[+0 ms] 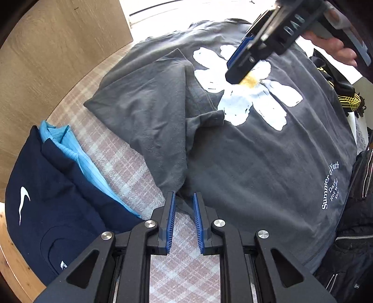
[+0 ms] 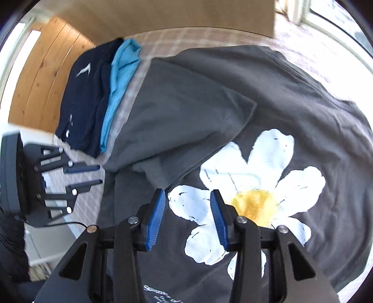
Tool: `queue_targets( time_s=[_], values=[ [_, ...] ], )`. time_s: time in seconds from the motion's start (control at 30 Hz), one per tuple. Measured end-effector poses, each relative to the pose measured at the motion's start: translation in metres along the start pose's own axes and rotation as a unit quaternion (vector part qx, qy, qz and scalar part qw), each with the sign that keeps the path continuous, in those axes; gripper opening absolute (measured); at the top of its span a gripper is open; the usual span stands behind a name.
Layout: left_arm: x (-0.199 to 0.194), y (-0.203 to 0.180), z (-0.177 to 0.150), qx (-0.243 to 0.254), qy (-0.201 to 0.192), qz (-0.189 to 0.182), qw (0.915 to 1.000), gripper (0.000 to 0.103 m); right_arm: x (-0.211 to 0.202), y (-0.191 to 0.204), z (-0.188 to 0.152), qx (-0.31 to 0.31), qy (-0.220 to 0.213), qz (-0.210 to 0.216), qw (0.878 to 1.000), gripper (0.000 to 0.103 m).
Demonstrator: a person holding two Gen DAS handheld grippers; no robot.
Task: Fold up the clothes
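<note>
A pink-and-white checked cover (image 1: 184, 268) lies under the left tongs (image 1: 184, 198) and shows between their fingers. Ahead of them and to their left stands a pale wooden board (image 1: 58, 58). Close on their right is a black jacket with metal zips (image 1: 356, 221), and farther ahead on that side a black-and-yellow item (image 1: 349, 100), too crumpled to identify. Far ahead-left of the right tongs (image 2: 187, 195) runs a plank floor (image 2: 42, 81); ahead-right, a bright window (image 2: 338, 18).
</note>
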State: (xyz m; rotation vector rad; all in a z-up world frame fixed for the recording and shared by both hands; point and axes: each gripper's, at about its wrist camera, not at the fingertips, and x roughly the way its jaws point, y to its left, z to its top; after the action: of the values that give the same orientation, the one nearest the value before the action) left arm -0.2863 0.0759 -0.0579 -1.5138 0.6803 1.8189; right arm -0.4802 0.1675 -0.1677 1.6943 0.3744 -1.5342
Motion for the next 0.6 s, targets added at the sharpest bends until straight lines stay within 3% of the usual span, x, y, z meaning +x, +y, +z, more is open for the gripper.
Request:
queue_targets(
  time_s=[0.07, 0.2, 0.33, 0.43, 0.6],
  values=[
    [0.005, -0.003, 0.0, 0.002, 0.006, 0.0, 1.0, 0.016, 0.015, 0.024, 0.0, -0.045, 0.005, -0.005, 0.999, 0.04],
    [0.007, 0.0, -0.004, -0.019, 0.008, -0.003, 0.9998, 0.016, 0.023, 0.055, 0.001, -0.116, -0.019, -0.065, 0.991, 0.04],
    [0.004, 0.003, -0.009, -0.035, 0.002, -0.001, 0.9994, 0.017, 0.032, 0.071, 0.002, -0.155, -0.015, -0.093, 0.983, 0.04],
    [0.002, 0.003, -0.012, -0.044, -0.002, -0.002, 0.999, 0.017, 0.048, 0.075, 0.002, -0.171, 0.001, -0.147, 0.974, 0.024],
    [0.001, 0.001, -0.013, -0.048, -0.005, -0.007, 0.9988, 0.019, 0.025, 0.074, -0.012, -0.176, -0.013, -0.135, 0.975, 0.022]
  ],
)
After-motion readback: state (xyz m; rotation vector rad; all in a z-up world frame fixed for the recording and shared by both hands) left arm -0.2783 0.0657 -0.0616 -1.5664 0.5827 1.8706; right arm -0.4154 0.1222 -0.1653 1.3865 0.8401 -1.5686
